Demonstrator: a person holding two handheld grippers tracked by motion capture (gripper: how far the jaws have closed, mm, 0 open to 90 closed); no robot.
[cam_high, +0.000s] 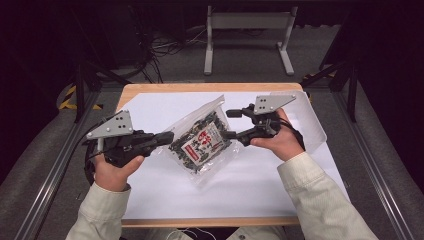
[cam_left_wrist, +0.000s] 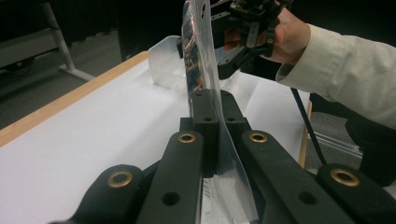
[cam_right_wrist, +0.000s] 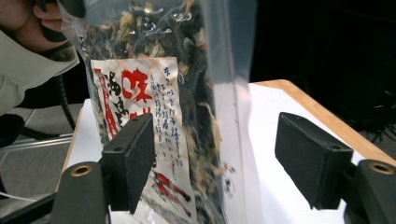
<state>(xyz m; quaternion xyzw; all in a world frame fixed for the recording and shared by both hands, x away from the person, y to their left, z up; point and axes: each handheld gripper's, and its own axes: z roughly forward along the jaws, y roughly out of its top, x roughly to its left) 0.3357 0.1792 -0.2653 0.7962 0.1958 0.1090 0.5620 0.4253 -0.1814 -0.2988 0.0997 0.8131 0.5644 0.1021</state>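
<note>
In the middle of the high view a clear plastic bag (cam_high: 201, 141) filled with dark dried flakes and bearing a red and white label is held up between the 2 grippers, above the white sheet (cam_high: 250, 190) that covers the wooden table (cam_high: 150, 88). The left gripper (cam_high: 167, 138), at centre left of that view, meets the bag at its left edge, and in the left gripper view its 2 black jaws are pressed together on the clear film of the bag (cam_left_wrist: 198, 70), which rises on edge from the clamp toward the top centre of the frame. The right gripper (cam_high: 231, 123), right of centre in the high view, sits at the bag's upper right edge with its jaws spread wide; in the right gripper view the bag (cam_right_wrist: 159, 93) hangs in the upper left and centre of the frame, its film passing through the gap between the 2 pads, close to the left pad and well clear of the right pad. An empty clear plastic tray (cam_high: 305, 125) lies on the white sheet at the right of the high view, just behind the right hand (cam_high: 280, 142). The left hand (cam_high: 112, 167) grips its tool at lower left
</note>
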